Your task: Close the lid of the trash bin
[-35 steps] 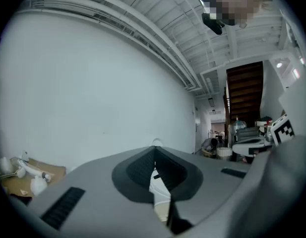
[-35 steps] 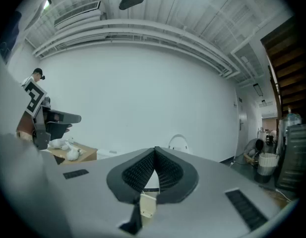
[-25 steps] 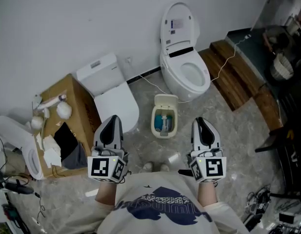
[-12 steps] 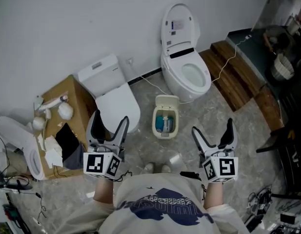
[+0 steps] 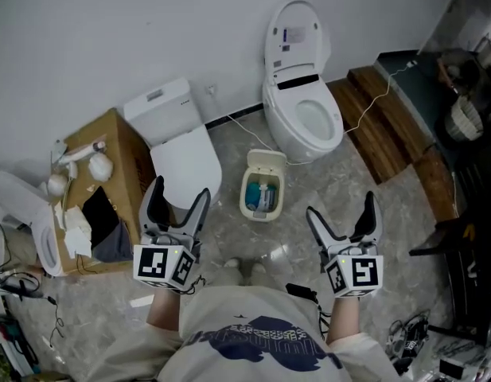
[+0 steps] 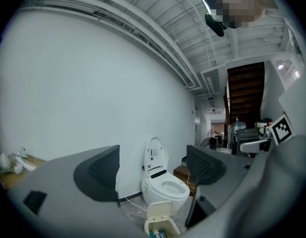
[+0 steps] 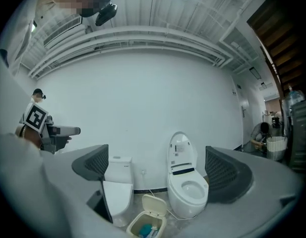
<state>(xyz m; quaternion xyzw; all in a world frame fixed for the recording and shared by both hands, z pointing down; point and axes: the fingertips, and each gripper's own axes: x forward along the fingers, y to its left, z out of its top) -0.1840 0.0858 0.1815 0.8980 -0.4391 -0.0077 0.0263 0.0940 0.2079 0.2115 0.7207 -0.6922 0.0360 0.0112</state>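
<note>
The left gripper (image 5: 179, 191) had its two dark jaws spread wide with nothing between them. The right gripper (image 5: 341, 207) stood the same, jaws apart and empty. Both were held level above the floor, well short of the bin.

In the left gripper view the small cream plastic trash bin (image 6: 159, 221) was cut off by the bottom edge, so only its raised lid and part of the rim showed. Its contents were hard to make out from any view: something blue and something white, no more. A small pale thing (image 5: 278, 253) on the floor near the person's feet was too blurred to name.

The grey marbled stone floor (image 5: 325, 183) ran up to a plain white wall (image 5: 150, 30). Against that wall stood a white toilet with its seat cover raised (image 5: 302, 118) and a white toilet with its cover shut (image 5: 181, 153). A brown cardboard box (image 5: 122, 153) sat at the left and dark wooden steps (image 5: 380, 122) at the right.

The bin sat on the floor between the two toilets, ahead of both grippers. Its hinged lid (image 5: 267, 163) stood up at the far side, leaving the mouth open.
</note>
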